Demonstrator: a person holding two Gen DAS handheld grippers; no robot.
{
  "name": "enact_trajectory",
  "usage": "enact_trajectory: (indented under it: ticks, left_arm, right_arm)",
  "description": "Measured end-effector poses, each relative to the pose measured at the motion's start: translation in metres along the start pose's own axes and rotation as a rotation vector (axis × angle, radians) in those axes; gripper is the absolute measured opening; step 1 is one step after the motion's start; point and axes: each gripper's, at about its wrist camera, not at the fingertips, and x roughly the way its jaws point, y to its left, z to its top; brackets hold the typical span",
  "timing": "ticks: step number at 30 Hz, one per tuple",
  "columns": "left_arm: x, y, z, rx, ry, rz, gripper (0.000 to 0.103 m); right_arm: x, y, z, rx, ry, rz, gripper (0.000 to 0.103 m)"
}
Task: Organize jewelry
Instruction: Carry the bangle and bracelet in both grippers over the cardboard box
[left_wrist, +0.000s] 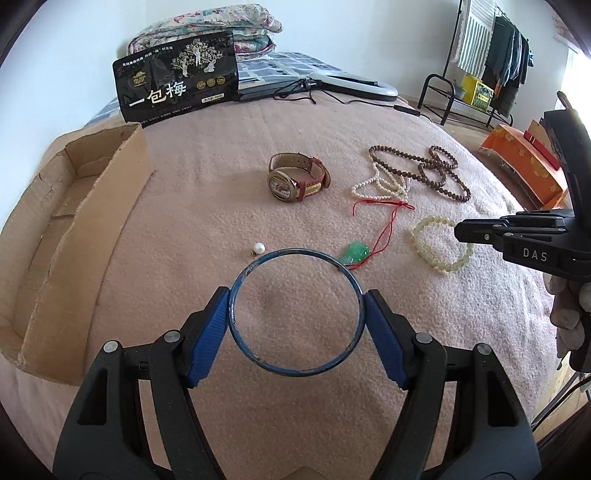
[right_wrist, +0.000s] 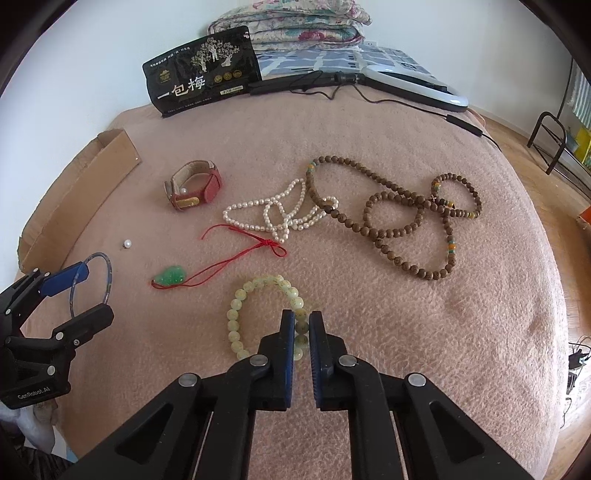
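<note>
My left gripper (left_wrist: 295, 314) is shut on a blue bangle (left_wrist: 295, 254), gripping it across its width just above the pink blanket; it also shows in the right wrist view (right_wrist: 107, 273). My right gripper (right_wrist: 301, 319) is shut on a pale green bead bracelet (right_wrist: 243, 291), which lies on the blanket and shows in the left wrist view (left_wrist: 424, 243). A red-strapped watch (left_wrist: 295, 181), a white pearl necklace (right_wrist: 273, 210), brown bead strands (right_wrist: 391, 221), a green jade pendant on red cord (right_wrist: 170, 276) and a loose pearl (left_wrist: 259, 247) lie on the blanket.
An open cardboard box (left_wrist: 85, 225) sits at the left edge of the bed. A black snack bag (left_wrist: 177, 81), a folded quilt (right_wrist: 295, 22) and a ring light with cable (right_wrist: 413, 85) lie at the back. A clothes rack (left_wrist: 491, 55) stands at the right.
</note>
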Motion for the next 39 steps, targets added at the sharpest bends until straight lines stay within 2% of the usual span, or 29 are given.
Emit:
enact_trajectory:
  ticks: [7, 20, 31, 39]
  left_arm:
    - [-0.022, 0.010, 0.004, 0.003, -0.054, 0.041, 0.074]
    - [-0.075, 0.043, 0.012, -0.069, -0.157, 0.051, 0.074]
    - [-0.117, 0.080, 0.007, -0.111, -0.221, 0.102, 0.074]
    - [-0.132, 0.119, 0.000, -0.160, -0.236, 0.156, 0.074]
  right_arm:
    - [-0.027, 0.009, 0.003, -0.017, -0.049, -0.005, 0.005]
    - [-0.067, 0.027, 0.012, -0.038, -0.119, -0.009, 0.005]
    - [-0.100, 0.066, 0.031, -0.091, -0.197, 0.023, 0.005]
    - [-0.099, 0.104, 0.056, -0.135, -0.227, 0.072, 0.005]
